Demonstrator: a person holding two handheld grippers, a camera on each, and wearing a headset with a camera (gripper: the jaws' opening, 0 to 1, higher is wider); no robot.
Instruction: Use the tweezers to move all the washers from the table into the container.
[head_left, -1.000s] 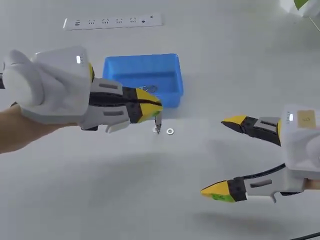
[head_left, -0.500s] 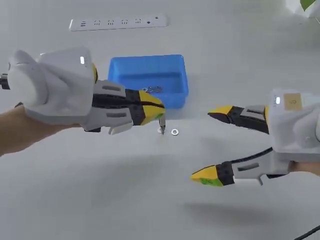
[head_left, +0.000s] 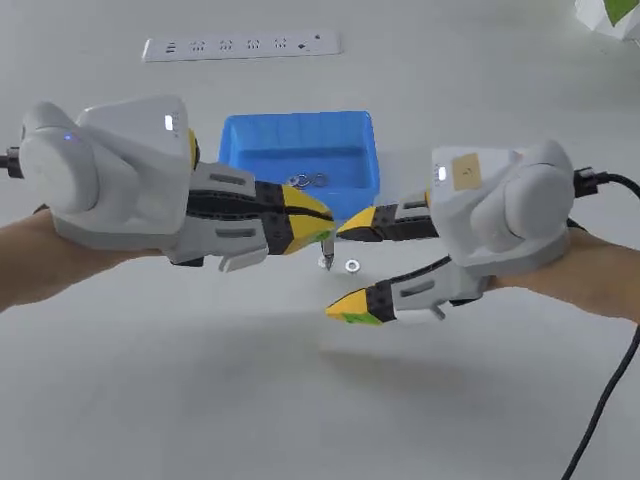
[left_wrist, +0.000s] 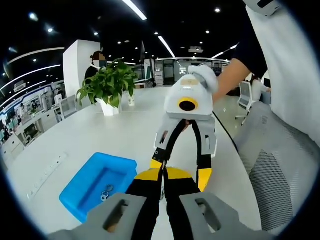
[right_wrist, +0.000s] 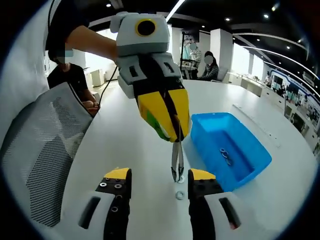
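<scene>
Tweezers (right_wrist: 175, 157) tips perhaps touch half-hidden washer (right_wrist: 181, 178).

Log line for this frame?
left tool: shut on tweezers | tips: at loose washer | right tool: open | bin: washers inside

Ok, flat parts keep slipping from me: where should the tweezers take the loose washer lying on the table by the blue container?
Pinch the washer across its ring, probably with one tip of the tweezers through the hole and one outside the rim, coming from straight above. It lies flat on the table, so its sides give little to grip.
</scene>
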